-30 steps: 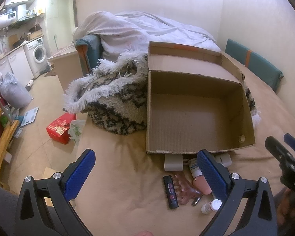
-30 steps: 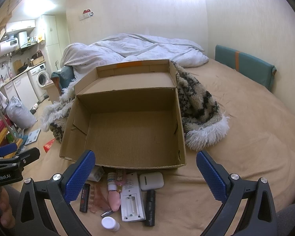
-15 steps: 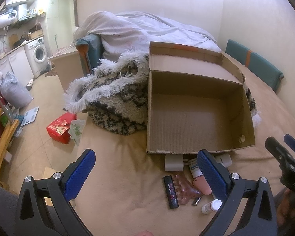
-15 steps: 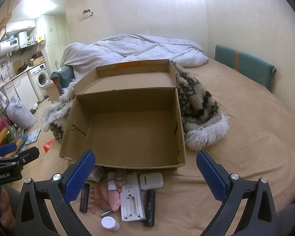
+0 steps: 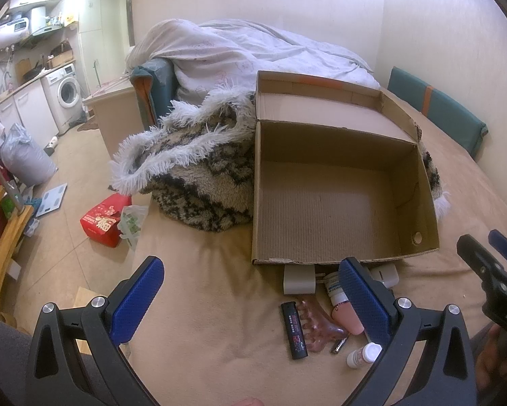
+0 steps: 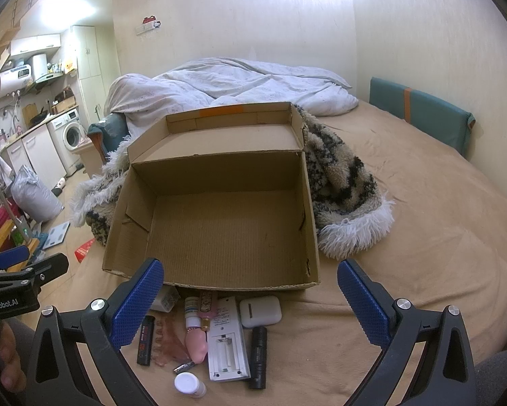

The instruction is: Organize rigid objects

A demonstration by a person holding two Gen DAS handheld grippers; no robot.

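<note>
An empty open cardboard box [image 5: 321,209] [image 6: 219,230] sits on the tan bed. Small items lie on the sheet in front of it: a black lighter [image 5: 294,330] [image 6: 145,338], a pink toe separator [image 5: 316,324], a pink tube [image 6: 196,338], a white remote [image 6: 226,341] with its battery bay showing, a white earbud case [image 6: 260,311], a black flashlight [image 6: 257,355] and a white bottle [image 5: 363,355] [image 6: 187,384]. My left gripper [image 5: 250,267] hangs open left of the items. My right gripper [image 6: 250,267] is open above them, holding nothing.
A shaggy black-and-white blanket [image 5: 199,176] [image 6: 341,182] lies against the box's back and sides, and a rumpled duvet [image 5: 253,54] is behind it. A teal cushion [image 6: 419,111] lines the right wall. The bed edge drops at the left to a floor with a red box [image 5: 103,220].
</note>
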